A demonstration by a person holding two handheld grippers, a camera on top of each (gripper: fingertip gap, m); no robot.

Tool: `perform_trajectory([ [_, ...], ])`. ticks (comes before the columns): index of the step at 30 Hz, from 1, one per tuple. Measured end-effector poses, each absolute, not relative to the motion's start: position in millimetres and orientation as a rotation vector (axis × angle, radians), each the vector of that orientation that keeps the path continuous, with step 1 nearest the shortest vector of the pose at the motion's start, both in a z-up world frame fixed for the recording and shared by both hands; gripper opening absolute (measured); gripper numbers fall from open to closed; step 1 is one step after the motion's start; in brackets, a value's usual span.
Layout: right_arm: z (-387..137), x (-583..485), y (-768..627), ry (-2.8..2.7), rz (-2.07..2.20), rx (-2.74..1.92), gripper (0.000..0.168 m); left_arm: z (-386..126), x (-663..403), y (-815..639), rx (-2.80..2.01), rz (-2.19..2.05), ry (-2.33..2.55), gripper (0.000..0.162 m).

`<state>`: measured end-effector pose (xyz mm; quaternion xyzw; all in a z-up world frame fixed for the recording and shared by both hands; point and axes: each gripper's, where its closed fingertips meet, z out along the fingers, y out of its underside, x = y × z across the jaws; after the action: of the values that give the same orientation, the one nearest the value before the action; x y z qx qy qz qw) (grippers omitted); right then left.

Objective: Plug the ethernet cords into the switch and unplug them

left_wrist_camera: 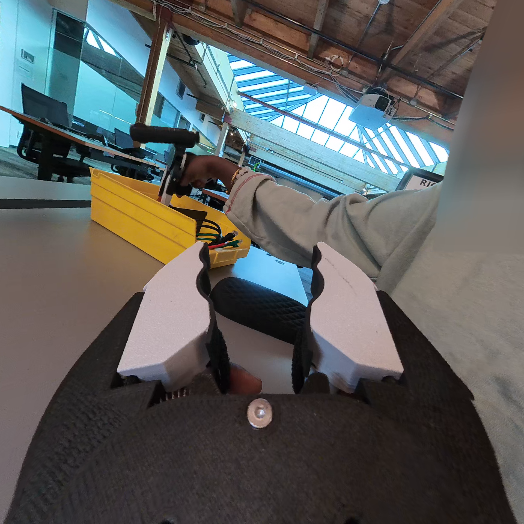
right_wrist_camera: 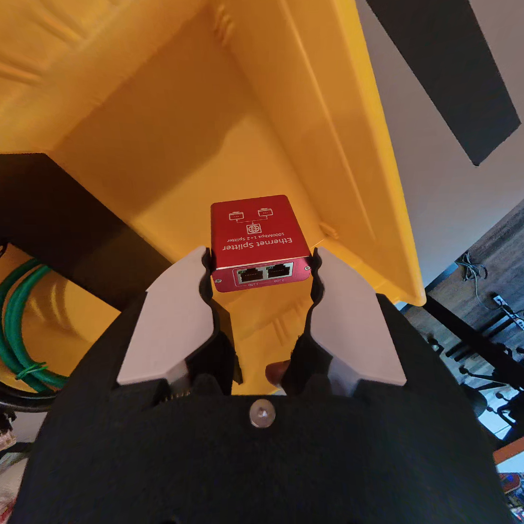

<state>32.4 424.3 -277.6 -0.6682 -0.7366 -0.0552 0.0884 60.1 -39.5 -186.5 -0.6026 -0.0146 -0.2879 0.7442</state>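
Wooden beams and skylights run over an open office, and below them a pale grey table [left_wrist_camera: 56,283] carries a yellow bin [left_wrist_camera: 133,215], the landmark for everything else.

Inside the bin, toward its far end, sits the switch [right_wrist_camera: 255,241], a small red metal box with white markings on its top and two empty sockets on the face turned toward the camera. The right gripper [right_wrist_camera: 261,256] reaches down into the bin, and its pale fingers [right_wrist_camera: 175,297] close on the two side walls of the red box, dark pads pressed against the metal near the socket face. Whether the box is lifted off the bin floor or resting on it, I cannot tell.

At the bin's other end lie the ethernet cords [left_wrist_camera: 218,236] (a green coil tied with a green twist tie, plus red and dark ones), their plugs poking over the low front lip. A black box [right_wrist_camera: 62,221] lies inside the bin between the cords and the red box.

Just in front of the bin, low over the table, the left gripper [left_wrist_camera: 259,252] hangs with its fingers spread wide and nothing between them. A grey sleeve [left_wrist_camera: 326,229] stretches across to the bin, where the hand [left_wrist_camera: 202,173] holds the right gripper's handle.
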Motion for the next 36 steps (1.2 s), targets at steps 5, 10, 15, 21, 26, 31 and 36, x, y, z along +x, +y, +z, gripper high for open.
perform_trajectory([
  [5,-270.2,25.4,425.5,-2.174,-0.206,-1.911,0.075,-187.6,61.7,-38.6,-1.330,-0.628,-0.024,0.068],
  [10,-229.9,7.3,409.9,-1.983,-0.049,-1.767,0.085,-187.1,61.8,-39.1,-1.328,-0.615,-0.022,0.068],
  [15,-176.5,9.5,316.4,-1.802,0.498,-1.551,0.090,-187.6,61.0,-38.3,-1.340,-0.574,-0.020,0.067],
  [21,-186.4,63.3,208.9,-1.744,0.824,-1.411,0.087,-179.3,39.8,-44.0,-1.369,-0.268,-0.087,0.068],
  [26,-232.7,70.8,172.9,-1.649,0.865,-1.438,0.085,-154.1,-42.8,-113.9,-1.202,0.368,-0.546,0.062],
  [31,-267.4,57.8,182.7,-1.636,0.701,-1.535,0.080,-191.2,-92.4,-186.4,-1.371,0.789,-0.767,0.064],
  [36,-285.7,46.6,188.3,-1.666,0.652,-1.606,0.055,-244.1,-114.8,-202.1,-1.610,0.748,-0.880,0.063],
])
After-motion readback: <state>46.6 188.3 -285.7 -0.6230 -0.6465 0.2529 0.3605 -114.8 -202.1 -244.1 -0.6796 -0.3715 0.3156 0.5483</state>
